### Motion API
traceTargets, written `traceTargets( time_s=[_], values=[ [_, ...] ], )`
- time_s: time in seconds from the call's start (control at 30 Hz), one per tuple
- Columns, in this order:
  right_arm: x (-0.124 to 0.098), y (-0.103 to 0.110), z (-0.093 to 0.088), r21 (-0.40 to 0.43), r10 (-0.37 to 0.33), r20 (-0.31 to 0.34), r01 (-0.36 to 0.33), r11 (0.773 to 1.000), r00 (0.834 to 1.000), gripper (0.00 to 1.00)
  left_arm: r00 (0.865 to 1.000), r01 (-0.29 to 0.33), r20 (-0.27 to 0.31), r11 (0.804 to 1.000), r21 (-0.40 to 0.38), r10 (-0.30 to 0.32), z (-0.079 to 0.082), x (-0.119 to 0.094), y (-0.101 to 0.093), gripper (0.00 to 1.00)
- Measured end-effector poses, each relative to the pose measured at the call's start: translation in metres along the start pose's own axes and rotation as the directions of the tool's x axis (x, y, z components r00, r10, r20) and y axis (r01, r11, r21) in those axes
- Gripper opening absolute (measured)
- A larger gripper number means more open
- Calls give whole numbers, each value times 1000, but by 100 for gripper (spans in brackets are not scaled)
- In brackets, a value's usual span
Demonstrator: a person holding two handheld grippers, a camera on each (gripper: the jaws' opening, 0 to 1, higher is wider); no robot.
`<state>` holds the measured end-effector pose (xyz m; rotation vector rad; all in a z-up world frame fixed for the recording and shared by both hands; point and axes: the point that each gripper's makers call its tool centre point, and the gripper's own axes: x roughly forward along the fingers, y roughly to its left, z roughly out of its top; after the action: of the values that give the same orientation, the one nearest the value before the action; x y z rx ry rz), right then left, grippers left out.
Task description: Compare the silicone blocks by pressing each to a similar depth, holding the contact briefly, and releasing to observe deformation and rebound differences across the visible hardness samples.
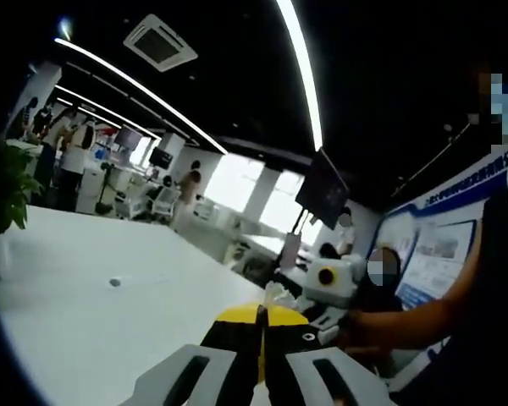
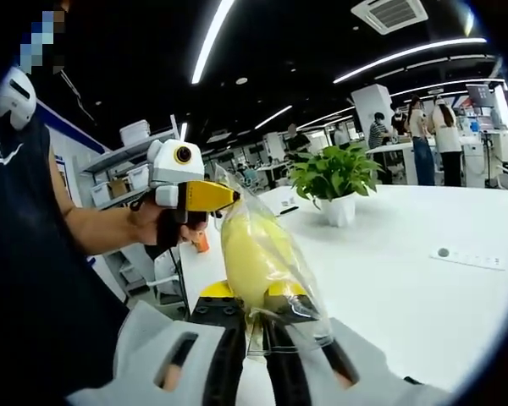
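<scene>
Basically: white desk (image 2: 423, 288) spans both views, bare around a small dark dot (image 1: 114, 282) and a white strip (image 2: 467, 256). Person's forearm (image 2: 93, 227) reaches in from the left of the right gripper view. Potted plant (image 2: 334, 179) stands on the desk, well beyond the tools. Right tool (image 2: 252, 326) is clamped on the edge of a clear plastic bag (image 2: 267, 254) with a yellow silicone block inside, lifted off the desk. Left tool (image 1: 260, 326) has jaws pressed together, nothing visible between them; its yellow tip touches the bag top.
</scene>
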<state>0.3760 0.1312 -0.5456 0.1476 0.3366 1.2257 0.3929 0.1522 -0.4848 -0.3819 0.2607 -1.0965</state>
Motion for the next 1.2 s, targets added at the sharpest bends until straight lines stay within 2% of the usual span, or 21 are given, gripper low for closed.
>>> traceTargets(
  time_s=[0.13,0.3,0.57,0.97,1.2],
  values=[
    [0,2,-2,-6,3,-18,-3,1000,1000,1,1000,-4,-2,1000,17,4,-2,-1,1,0],
    [0,3,-1,1,5,-11,-5,1000,1000,1,1000,-5,-5,999,33,5,0,-1,-1,0],
    [-3,3,1,-2,10,-17,-10,1000,1000,1,1000,0,-6,1000,14,0,0,0,-3,0],
    [-1,4,3,18,-3,36,3,1000,999,9,1000,-1,16,1000,-18,1,5,-1,-5,0],
    [-1,6,10,19,-2,64,0,1000,998,14,999,21,41,999,-38,-19,13,-2,-10,0]
  ],
)
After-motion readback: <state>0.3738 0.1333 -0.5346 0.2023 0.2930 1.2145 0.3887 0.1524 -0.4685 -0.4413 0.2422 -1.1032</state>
